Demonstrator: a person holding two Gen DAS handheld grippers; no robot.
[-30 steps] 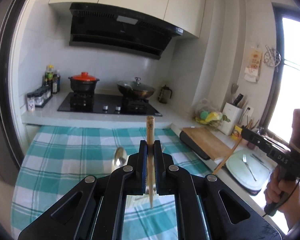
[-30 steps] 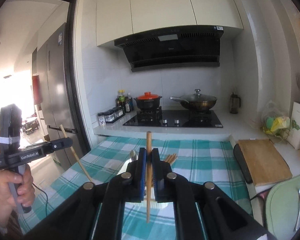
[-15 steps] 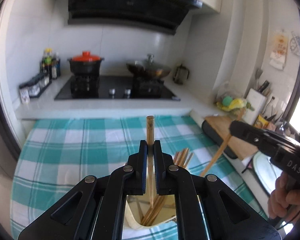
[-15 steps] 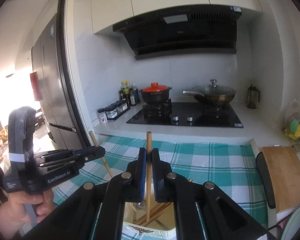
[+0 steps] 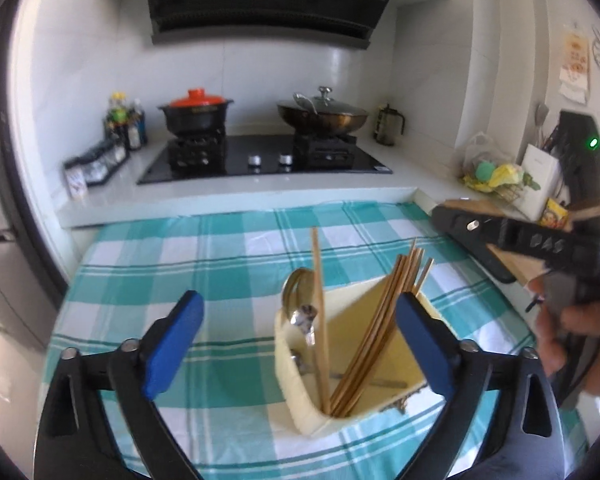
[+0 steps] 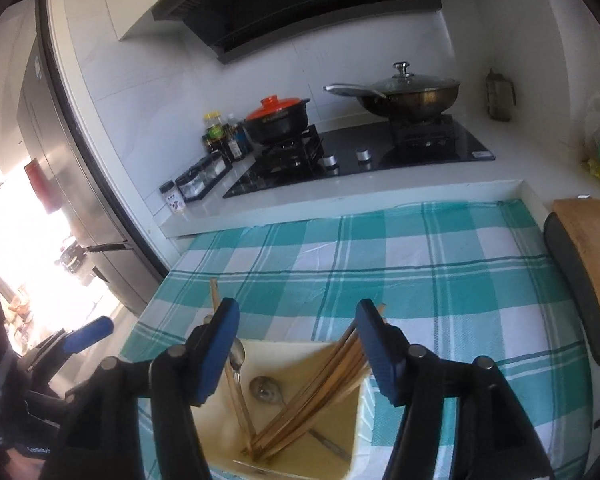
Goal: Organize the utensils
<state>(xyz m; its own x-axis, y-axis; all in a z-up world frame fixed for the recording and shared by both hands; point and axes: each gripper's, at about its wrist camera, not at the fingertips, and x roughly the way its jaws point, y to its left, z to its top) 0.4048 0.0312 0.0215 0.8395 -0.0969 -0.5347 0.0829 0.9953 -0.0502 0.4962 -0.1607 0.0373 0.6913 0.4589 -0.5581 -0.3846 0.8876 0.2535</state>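
So right now I'm hovering both grippers over the cream holder [image 5: 300, 408], which is sitting on the checked cloth [image 5: 228, 392] covering the surface. My left gripper [image 5: 296, 344] is hanging there with its jaws spread wide and nothing in them, and my right gripper [image 6: 296, 348] is doing the same, jaws well apart and empty.

The chopsticks [image 5: 384, 320] are leaning as a bundle against the holder's right side, tips fanning out above the rim. One single chopstick [image 5: 319, 304] is standing nearly upright on the left, right beside the spoons [image 5: 296, 304]. From the right wrist view I'm also seeing a spoon [image 6: 262, 388] lying down in the bottom, plus something metal flat near the front wall that I can't quite make out.

My guess is everything's going in handle-down so it stays bunched in one place, and the lean is just the holder being wide.

Readable stuff: the right handle is showing "DAS" in the left view. There's lettering low on the other handle in the right view, but it's too cut off to read.
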